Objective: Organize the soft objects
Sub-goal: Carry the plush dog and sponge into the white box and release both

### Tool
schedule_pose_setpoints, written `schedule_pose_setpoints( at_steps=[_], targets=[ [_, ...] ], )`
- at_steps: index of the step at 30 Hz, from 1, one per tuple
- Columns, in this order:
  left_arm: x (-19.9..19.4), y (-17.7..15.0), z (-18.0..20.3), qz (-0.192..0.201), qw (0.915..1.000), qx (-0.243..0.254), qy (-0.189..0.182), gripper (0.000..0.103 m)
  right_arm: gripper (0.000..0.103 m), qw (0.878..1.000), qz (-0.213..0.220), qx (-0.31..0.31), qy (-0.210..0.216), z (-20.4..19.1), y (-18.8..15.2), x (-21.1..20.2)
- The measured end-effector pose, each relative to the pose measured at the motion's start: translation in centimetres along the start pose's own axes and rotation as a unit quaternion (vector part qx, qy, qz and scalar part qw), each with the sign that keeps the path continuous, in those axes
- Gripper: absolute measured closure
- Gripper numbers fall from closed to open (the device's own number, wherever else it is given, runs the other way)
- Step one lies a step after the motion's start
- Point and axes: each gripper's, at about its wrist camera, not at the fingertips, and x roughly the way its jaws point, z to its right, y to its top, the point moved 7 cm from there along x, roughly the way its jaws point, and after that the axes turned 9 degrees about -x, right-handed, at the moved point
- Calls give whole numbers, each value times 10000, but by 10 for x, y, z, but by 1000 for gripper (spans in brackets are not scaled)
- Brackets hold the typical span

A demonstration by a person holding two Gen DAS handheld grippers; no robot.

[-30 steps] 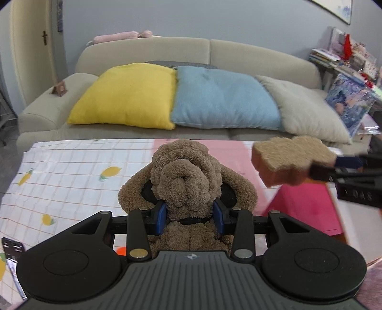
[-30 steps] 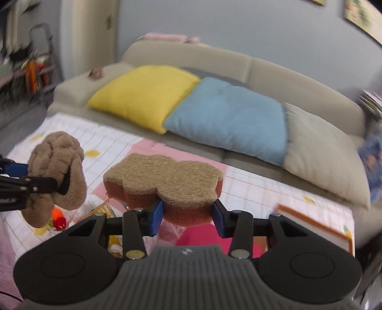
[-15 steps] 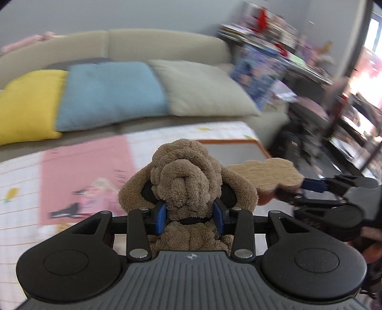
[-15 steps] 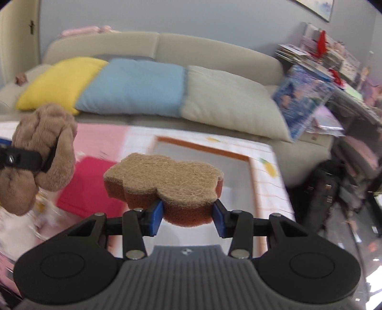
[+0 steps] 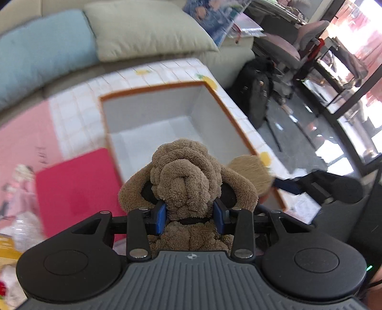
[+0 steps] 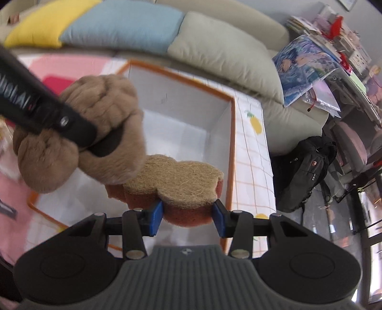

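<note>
My left gripper (image 5: 192, 215) is shut on a brown plush dog (image 5: 183, 174), squeezing it at the neck between the blue pads. My right gripper (image 6: 188, 217) is shut on a cloud-shaped sponge (image 6: 174, 181) with a tan scouring top and an orange-red body. Both hang over a white box with an orange rim (image 5: 152, 119), its inside bare (image 6: 191, 114). In the right wrist view the plush dog (image 6: 100, 114) sits just left of the sponge, touching its left edge. From the left wrist the sponge (image 5: 250, 171) peeks out behind the dog's right ear.
The box stands on a checked tablecloth (image 5: 78, 105) beside a bright pink flat pad (image 5: 74, 188). Behind runs a sofa with blue (image 6: 124, 21), yellow (image 6: 43, 23) and grey cushions (image 6: 224, 50). A black backpack (image 6: 303, 171) and a chair stand on the floor to the right.
Both grippers have swung right from the sofa side of the table and tilted down over the white box. The dog and the sponge have come close together. Neither grip has changed.
</note>
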Motion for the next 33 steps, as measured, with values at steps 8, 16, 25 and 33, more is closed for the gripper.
schedule_pose_setpoints(
  at_steps=[8, 16, 25, 33],
  targets=[
    [51, -3, 2, -526, 9959, -8, 734, 57, 58, 9974, -385, -368, 489, -3, -14, 23],
    [63, -15, -7, -889, 9920, -152, 882, 45, 48, 9958, -510, -359, 672, -3, -14, 30],
    [23, 1, -21, -291, 9983, -312, 395, 37, 44, 9962, -414, 130, 752, 11, -13, 14],
    [-40, -1, -34, 1030, 9943, 101, 272, 38, 40, 9903, 378, 835, 1041, -4, 22, -20]
  ],
)
